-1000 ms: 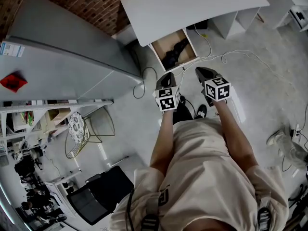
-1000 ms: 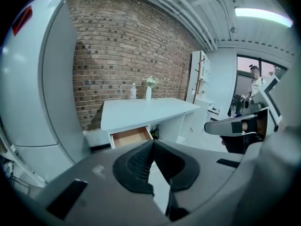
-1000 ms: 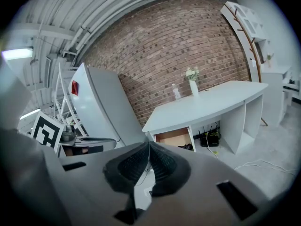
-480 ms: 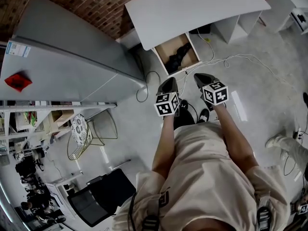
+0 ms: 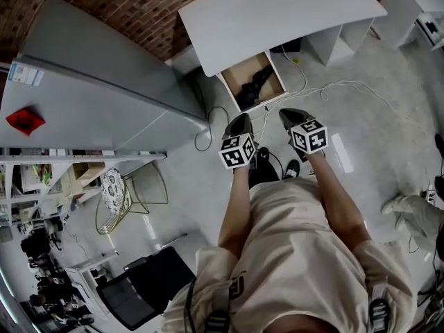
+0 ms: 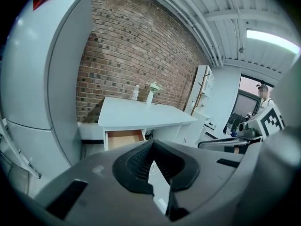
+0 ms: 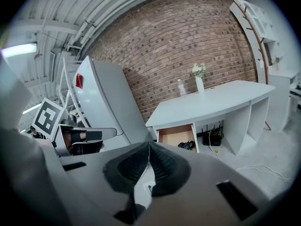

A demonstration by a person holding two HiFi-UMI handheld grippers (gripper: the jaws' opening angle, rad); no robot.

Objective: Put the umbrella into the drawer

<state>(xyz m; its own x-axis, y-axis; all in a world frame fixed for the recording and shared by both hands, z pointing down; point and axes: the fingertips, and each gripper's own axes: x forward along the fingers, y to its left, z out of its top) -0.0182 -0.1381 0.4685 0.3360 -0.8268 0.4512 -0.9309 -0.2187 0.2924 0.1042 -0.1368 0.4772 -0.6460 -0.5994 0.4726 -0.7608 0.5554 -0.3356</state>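
Note:
The open wooden drawer (image 5: 234, 75) sticks out from under the white desk (image 5: 277, 16). A dark folded umbrella (image 5: 257, 82) lies inside it; in the right gripper view this umbrella (image 7: 187, 145) shows at the drawer's (image 7: 175, 135) right end. Both grippers hang above the floor, short of the drawer. My left gripper (image 5: 239, 122) is shut with nothing between its pads, its tips (image 6: 151, 145) meeting in line with the drawer (image 6: 123, 138). My right gripper (image 5: 290, 114) is likewise shut and empty (image 7: 149, 147).
A tall grey fridge (image 5: 104, 82) stands to the left of the desk. White cables (image 5: 333, 85) trail over the floor to the right of the drawer. A vase (image 7: 199, 83) and a bottle (image 7: 180, 87) stand on the desk. A black chair (image 5: 139, 283) and a wire stool (image 5: 114, 186) are behind, at the left.
The left gripper has rolled slightly about its own line. Both grippers keep their place in front of the drawer, and the umbrella has not moved.

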